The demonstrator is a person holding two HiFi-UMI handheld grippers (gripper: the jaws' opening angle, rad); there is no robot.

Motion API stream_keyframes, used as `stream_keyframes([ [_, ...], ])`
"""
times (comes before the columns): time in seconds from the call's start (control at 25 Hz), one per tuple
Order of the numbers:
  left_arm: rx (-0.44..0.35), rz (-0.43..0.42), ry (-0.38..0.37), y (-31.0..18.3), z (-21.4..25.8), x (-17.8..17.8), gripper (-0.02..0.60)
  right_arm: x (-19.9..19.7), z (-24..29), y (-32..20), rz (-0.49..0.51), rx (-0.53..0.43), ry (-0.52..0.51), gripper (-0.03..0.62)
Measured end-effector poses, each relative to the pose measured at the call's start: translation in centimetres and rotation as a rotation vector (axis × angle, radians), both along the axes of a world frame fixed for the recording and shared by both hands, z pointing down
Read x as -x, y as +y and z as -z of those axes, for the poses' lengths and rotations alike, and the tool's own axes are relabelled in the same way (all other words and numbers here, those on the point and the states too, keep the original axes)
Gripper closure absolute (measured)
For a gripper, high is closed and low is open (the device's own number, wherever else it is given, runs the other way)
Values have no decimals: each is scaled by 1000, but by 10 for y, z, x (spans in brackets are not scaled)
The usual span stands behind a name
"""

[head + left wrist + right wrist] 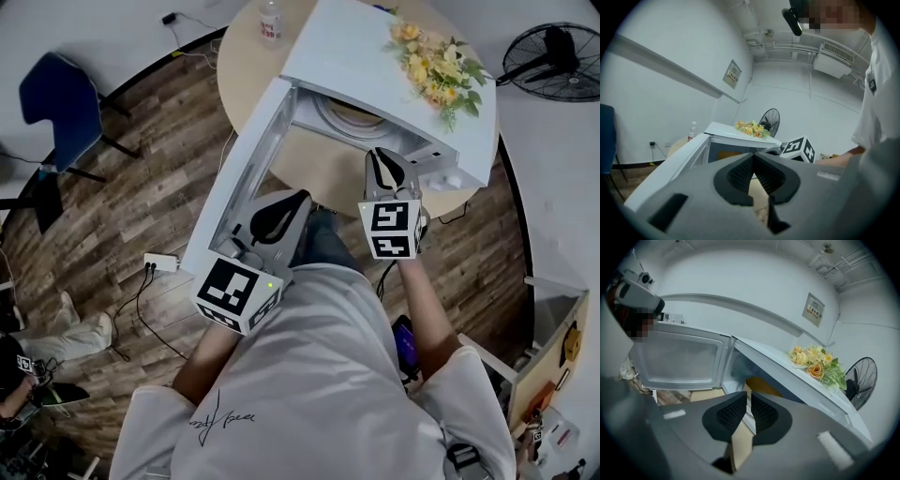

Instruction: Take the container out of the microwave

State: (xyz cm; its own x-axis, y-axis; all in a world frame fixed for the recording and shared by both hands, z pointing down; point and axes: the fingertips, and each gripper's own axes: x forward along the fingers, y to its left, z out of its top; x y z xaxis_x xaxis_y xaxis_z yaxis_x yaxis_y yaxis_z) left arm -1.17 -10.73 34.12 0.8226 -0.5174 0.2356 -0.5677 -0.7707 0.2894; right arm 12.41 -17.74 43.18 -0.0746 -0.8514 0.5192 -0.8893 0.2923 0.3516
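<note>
A white microwave [375,56] stands on a round table with its door [234,178] swung open to the left. Inside, a tan container [352,114] sits on the turntable; it also shows as a tan shape [761,386] in the right gripper view. My right gripper [384,161] hovers just in front of the cavity's right side, its pads a narrow gap apart with nothing between them [749,397]. My left gripper [281,208] is lower, beside the open door, with its pads touching and empty [752,157].
Artificial flowers [436,66] lie on top of the microwave. A bottle [271,21] stands at the table's far edge. A fan [548,56] is at the far right, a blue chair [61,103] at the left, a power strip [161,262] on the wood floor.
</note>
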Motion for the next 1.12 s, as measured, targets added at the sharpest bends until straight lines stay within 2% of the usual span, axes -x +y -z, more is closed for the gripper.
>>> stream_keyframes([
  [0.28, 9, -24, -32, -1, -9, -5, 584, 0, -25, -21, 75, 40, 157, 525],
  [0.4, 22, -59, -43, 3, -13, -10, 584, -3, -35, -30, 81, 56, 218, 516],
  [0.72, 51, -74, -50, 2, -20, -11, 584, -10, -63, -61, 109, 94, 352, 459],
  [1.12, 92, -47, -62, 2, -30, -9, 584, -28, -97, -96, 102, 139, 505, 427],
])
